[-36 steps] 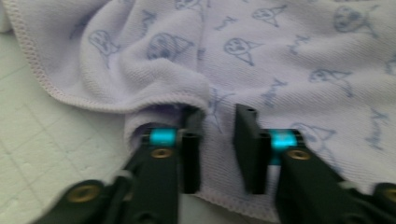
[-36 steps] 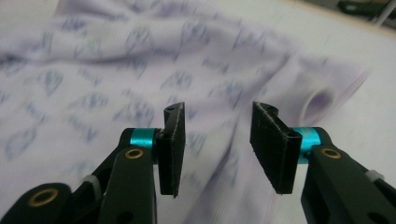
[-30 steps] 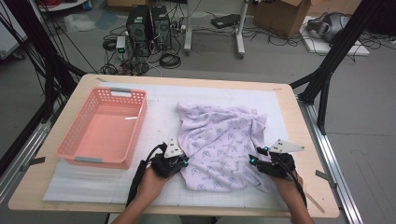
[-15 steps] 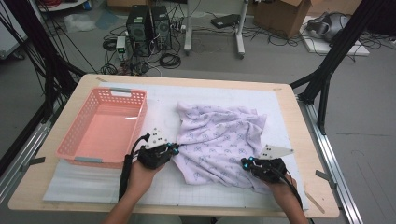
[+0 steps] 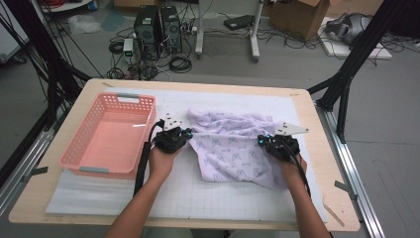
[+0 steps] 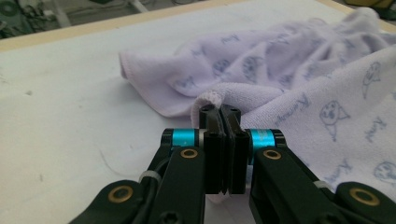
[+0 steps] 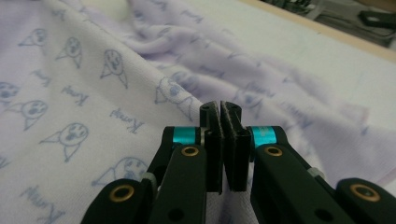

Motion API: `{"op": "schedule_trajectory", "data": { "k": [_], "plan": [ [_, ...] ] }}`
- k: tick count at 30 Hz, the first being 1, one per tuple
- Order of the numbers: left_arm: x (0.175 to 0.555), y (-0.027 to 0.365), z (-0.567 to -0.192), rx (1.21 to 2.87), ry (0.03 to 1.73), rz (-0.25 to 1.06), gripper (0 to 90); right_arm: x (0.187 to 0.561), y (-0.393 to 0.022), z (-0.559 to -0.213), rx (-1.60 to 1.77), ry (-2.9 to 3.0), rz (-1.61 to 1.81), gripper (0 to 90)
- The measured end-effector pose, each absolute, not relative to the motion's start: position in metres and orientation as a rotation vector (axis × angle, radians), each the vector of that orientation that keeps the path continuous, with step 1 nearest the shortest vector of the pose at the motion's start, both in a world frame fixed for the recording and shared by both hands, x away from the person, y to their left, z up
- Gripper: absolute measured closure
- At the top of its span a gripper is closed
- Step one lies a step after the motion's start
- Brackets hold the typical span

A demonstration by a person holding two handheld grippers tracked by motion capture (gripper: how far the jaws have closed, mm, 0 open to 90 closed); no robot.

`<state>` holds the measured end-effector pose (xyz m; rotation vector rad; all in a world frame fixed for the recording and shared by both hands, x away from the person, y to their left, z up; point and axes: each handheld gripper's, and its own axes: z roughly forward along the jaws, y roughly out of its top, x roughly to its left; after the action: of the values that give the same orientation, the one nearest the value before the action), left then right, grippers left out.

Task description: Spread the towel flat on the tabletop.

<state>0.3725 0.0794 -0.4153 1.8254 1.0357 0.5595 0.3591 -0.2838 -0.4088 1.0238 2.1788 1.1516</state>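
Near edge of wooden table (image 5: 59, 208): two forearms coming in. Left gripper (image 5: 184, 135) clamped tight on edge of pale lilac terry towel with blue cat-face print (image 5: 233, 148), fold pinched between jaws (image 6: 219, 100). Right gripper (image 5: 263, 142) just snapped closed, pinching same towel at right edge, cloth between pads (image 7: 219, 116). Towel stretched between both, rest rumpled on white gridded mat (image 5: 198, 193). Left of towel: empty pink plastic slotted basket (image 5: 79, 148). Beyond towel, off table: black computer towers (image 5: 157, 25), tangled cables on floor.
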Motion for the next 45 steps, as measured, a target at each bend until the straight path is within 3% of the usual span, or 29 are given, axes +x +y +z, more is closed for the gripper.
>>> {"op": "schedule_trajectory", "data": {
  "k": [8,10,11,15,17,20,34,45],
  "plan": [
    [0.384,0.073,-0.425,1.791,1.067,0.557,85.2,0.392,-0.278,-0.413,1.114,2.039,1.032,88.5],
    [0.384,0.074,-0.425,1.788,1.075,0.493,67.3,0.397,-0.281,-0.417,1.139,2.025,1.004,88.5],
    [0.382,0.075,-0.425,1.795,1.067,0.483,62.8,0.399,-0.282,-0.419,1.157,2.026,1.01,88.4],
    [0.367,0.074,-0.422,1.789,1.002,0.44,50.5,0.396,-0.284,-0.419,1.178,2.012,1.018,86.8],
    [0.356,0.072,-0.423,1.794,0.967,0.413,48.0,0.393,-0.284,-0.415,1.179,2.005,1.043,80.9],
    [0.338,0.07,-0.425,1.814,0.894,0.385,47.4,0.382,-0.286,-0.407,1.165,2.007,1.066,71.6],
    [0.296,0.07,-0.445,1.871,0.814,0.311,45.9,0.306,-0.313,-0.41,1.128,2.024,1.093,55.4],
    [0.284,0.054,-0.449,1.968,0.812,0.307,44.5,0.259,-0.334,-0.429,1.18,2.06,1.095,50.6]
  ]
}}
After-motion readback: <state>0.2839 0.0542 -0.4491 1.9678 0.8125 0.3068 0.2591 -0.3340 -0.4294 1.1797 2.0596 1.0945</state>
